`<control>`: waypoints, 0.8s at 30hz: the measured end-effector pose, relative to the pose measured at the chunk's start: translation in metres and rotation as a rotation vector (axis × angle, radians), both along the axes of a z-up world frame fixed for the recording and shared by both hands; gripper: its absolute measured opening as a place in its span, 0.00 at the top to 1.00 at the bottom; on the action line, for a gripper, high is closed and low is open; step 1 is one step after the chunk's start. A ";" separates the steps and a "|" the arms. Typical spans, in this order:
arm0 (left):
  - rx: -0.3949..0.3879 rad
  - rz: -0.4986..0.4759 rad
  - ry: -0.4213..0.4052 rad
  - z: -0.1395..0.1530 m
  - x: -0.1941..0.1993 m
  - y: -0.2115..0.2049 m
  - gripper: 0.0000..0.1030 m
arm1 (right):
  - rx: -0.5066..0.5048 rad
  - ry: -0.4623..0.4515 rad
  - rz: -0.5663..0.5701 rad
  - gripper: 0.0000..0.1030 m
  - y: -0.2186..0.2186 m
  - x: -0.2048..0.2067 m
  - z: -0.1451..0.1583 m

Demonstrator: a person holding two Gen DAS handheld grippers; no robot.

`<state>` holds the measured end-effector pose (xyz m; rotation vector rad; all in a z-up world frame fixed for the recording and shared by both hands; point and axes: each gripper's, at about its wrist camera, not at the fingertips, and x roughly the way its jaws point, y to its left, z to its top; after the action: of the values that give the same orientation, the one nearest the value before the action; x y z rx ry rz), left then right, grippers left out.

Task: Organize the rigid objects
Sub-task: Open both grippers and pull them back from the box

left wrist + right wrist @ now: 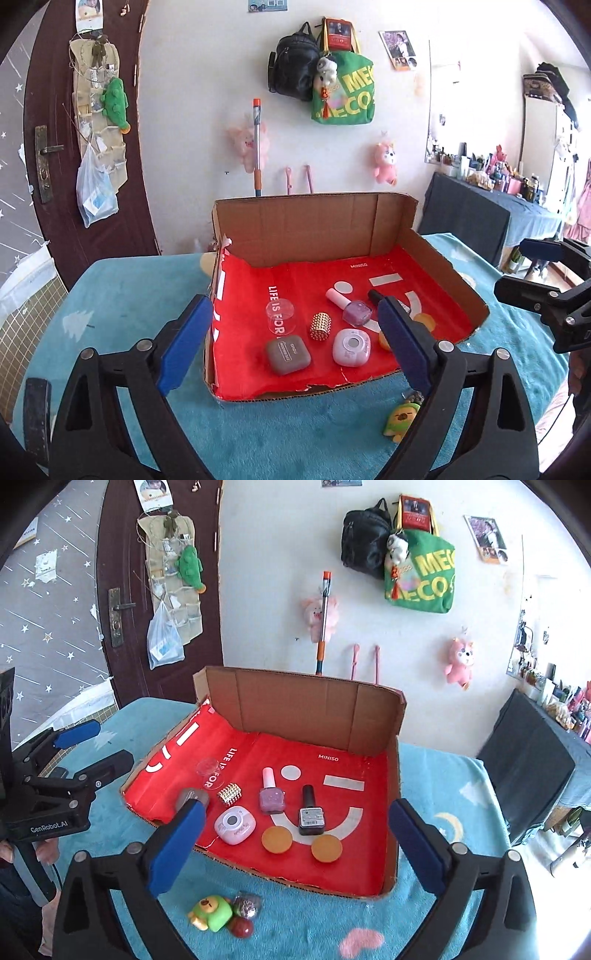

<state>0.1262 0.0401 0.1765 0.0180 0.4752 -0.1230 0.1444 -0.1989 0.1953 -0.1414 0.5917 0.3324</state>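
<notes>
A cardboard box [454,273] [397,738] lined in red stands on the teal-covered table [122,295]. Inside lie a grey case [288,356], a gold studded cylinder [320,326], a lilac compact [235,825], a purple polish bottle [271,794], a black polish bottle [311,812], a clear round pot [280,315] and two orange discs [277,839]. My left gripper [293,343] hovers open over the box's near edge, holding nothing. My right gripper [297,849] is also open and empty above the front edge. Each shows in the other's view, left gripper [92,749] and right gripper [532,269].
A green toy keychain [212,912] with a glitter ball [247,902] and a red ball [242,926] lies on the cloth before the box. A brown door [92,229] stands at the left. A dark-draped table [480,221] with bottles is at the right.
</notes>
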 end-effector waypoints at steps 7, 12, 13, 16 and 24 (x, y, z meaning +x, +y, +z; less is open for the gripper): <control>-0.019 -0.012 -0.024 -0.018 -0.035 -0.009 0.11 | 0.032 -0.035 -0.073 0.00 -0.018 -0.049 -0.011; -0.024 -0.018 0.000 -0.042 -0.046 -0.015 0.11 | 0.048 -0.018 -0.131 0.00 -0.030 -0.069 -0.039; -0.028 -0.019 0.008 -0.047 -0.048 -0.015 0.11 | 0.055 -0.018 -0.144 0.00 -0.033 -0.073 -0.045; -0.031 -0.014 0.026 -0.062 -0.052 -0.017 0.11 | 0.079 -0.022 -0.177 0.00 -0.039 -0.082 -0.064; -0.017 0.009 0.063 -0.103 -0.060 -0.021 0.11 | 0.048 -0.078 -0.235 0.00 -0.039 -0.099 -0.105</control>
<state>0.0665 0.0193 0.0738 -0.0051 0.5369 -0.1188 0.0454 -0.2376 0.0904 -0.0372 0.5168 0.1129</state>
